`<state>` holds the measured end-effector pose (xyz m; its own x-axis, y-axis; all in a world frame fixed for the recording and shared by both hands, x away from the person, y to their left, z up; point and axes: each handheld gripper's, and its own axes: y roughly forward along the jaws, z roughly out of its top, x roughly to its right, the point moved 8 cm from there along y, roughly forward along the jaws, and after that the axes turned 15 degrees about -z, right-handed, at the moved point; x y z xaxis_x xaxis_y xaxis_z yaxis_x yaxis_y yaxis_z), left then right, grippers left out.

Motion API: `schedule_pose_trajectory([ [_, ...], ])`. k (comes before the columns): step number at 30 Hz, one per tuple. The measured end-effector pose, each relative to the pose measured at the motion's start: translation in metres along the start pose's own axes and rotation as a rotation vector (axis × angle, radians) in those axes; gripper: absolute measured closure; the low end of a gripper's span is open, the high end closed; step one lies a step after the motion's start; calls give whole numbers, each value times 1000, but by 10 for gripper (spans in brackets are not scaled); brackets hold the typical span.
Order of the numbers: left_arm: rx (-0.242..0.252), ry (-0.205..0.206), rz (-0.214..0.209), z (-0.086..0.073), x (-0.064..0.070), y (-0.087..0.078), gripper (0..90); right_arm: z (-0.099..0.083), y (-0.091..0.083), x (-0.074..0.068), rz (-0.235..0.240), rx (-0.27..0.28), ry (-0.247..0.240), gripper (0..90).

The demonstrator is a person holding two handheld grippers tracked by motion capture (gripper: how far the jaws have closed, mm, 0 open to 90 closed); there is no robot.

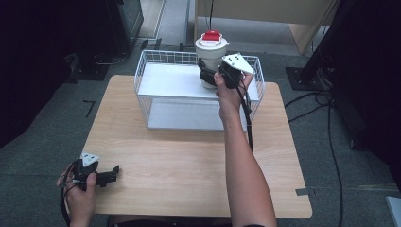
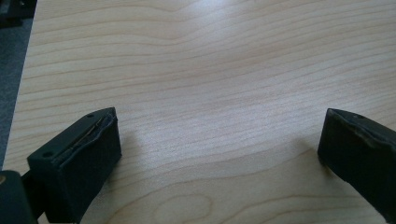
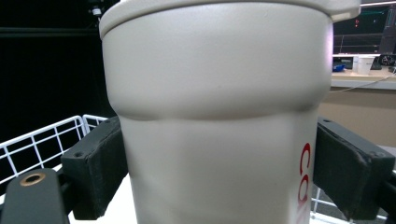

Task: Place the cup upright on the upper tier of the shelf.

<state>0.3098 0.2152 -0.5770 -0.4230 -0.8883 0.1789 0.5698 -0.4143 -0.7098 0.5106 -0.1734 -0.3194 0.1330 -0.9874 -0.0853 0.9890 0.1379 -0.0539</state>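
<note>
Clearly the thing in hand is the cream-coloured cup (image 1: 211, 51) with a red lid, standing upright on the white shelf inside the wire basket (image 1: 146, 71) at the upper middle of the high view. The right hand-held gripper (image 1: 209, 74) has its jaws on either side of the cup's lower body, below the ridge where the wall steps outward; in the right gripper view the cup (image 3: 215, 116) sits between both black pads, which appear to touch or nearly touch it, so it looks clamped, though how firmly I cannot tell. Its wall looks rigid, smooth plastic with a matt finish, probably light unless filled, and a little slippery on a tapered surface. Holding just under the ridge seems wise, since the step would stop it sliding down through the pads. Being tall, it could tip if squeezed off-centre. The left hand-held gripper (image 1: 105, 176) rests at the lower left of the worktop (image 1: 189, 165), jaws wide apart over bare wood.
</note>
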Motion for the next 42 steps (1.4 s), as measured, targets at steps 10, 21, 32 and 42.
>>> schedule_pose_trajectory([
  [10, 0, 0, 0, 0, 0, 0, 0, -5, -18, 5, 3, 5, -12, 121],
  [21, 0, 0, 0, 0, 0, 0, 0, -6, -23, 8, 7, -23, 7, 118],
  [32, 0, 0, 0, 0, 0, 0, 0, -13, -31, 13, 45, -103, -9, 0],
  [42, -1, 2, 1, 0, 0, 0, 0, -28, -58, 38, 26, -105, -31, 0],
])
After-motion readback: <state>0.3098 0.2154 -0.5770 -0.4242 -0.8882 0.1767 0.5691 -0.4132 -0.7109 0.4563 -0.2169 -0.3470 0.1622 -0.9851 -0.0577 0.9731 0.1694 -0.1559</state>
